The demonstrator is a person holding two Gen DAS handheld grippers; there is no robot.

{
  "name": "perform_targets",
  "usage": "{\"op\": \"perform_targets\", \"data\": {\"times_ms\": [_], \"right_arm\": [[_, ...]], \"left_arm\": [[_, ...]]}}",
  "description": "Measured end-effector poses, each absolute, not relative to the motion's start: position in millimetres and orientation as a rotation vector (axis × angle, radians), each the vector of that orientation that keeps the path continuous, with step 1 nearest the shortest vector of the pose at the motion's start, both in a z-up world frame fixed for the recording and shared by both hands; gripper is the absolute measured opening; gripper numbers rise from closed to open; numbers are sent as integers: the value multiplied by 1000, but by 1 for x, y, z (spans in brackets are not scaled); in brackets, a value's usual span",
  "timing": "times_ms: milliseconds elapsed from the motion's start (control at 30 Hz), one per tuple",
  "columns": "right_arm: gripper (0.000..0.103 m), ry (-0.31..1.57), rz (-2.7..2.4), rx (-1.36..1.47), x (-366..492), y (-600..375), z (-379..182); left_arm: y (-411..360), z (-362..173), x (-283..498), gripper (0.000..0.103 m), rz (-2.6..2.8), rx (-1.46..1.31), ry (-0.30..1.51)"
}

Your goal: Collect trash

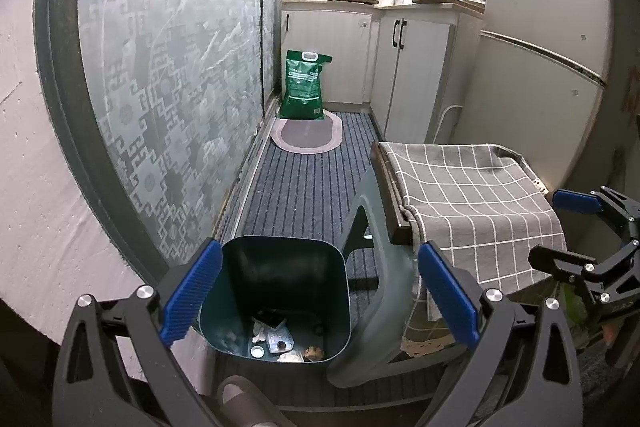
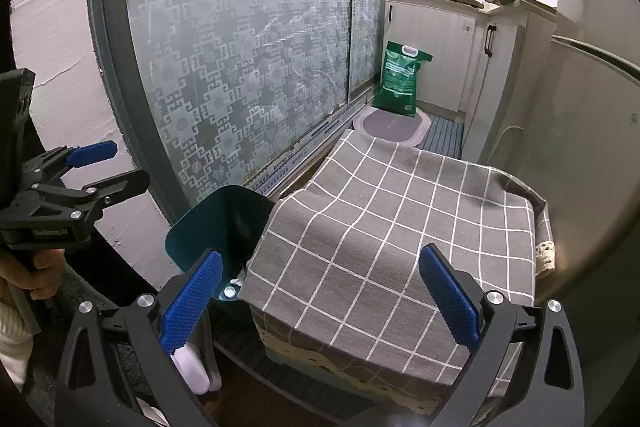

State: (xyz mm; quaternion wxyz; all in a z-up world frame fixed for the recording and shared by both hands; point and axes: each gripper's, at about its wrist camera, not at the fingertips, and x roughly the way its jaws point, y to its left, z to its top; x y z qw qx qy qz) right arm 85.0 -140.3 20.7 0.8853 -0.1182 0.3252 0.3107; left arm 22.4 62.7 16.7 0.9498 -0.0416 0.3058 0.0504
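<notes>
A dark teal trash bin (image 1: 280, 279) stands on the floor by the frosted glass door, with scraps of paper, a bottle cap and other trash (image 1: 276, 341) at its bottom. My left gripper (image 1: 320, 295) is open and empty, held just above and in front of the bin's mouth. My right gripper (image 2: 320, 299) is open and empty over the small table's grey checked cloth (image 2: 400, 227). The bin (image 2: 224, 223) shows at that cloth's left edge in the right wrist view. The right gripper (image 1: 560, 227) shows at the right of the left wrist view, and the left gripper (image 2: 104, 167) at the left of the right wrist view.
A grey plastic stool (image 1: 376, 291) leans between the bin and the table. A striped blue mat (image 1: 312, 179) covers the floor, with an oval rug (image 1: 308, 133) and a green bag (image 1: 304, 87) beyond. Cabinets (image 1: 408, 67) and a fridge (image 1: 544, 47) stand on the right.
</notes>
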Motion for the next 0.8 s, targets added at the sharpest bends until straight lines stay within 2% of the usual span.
{"op": "perform_targets", "data": {"times_ms": [800], "right_arm": [[100,675,645,-249,84,-140,20]], "left_arm": [[61,14,23,100,101,-74,628]]}}
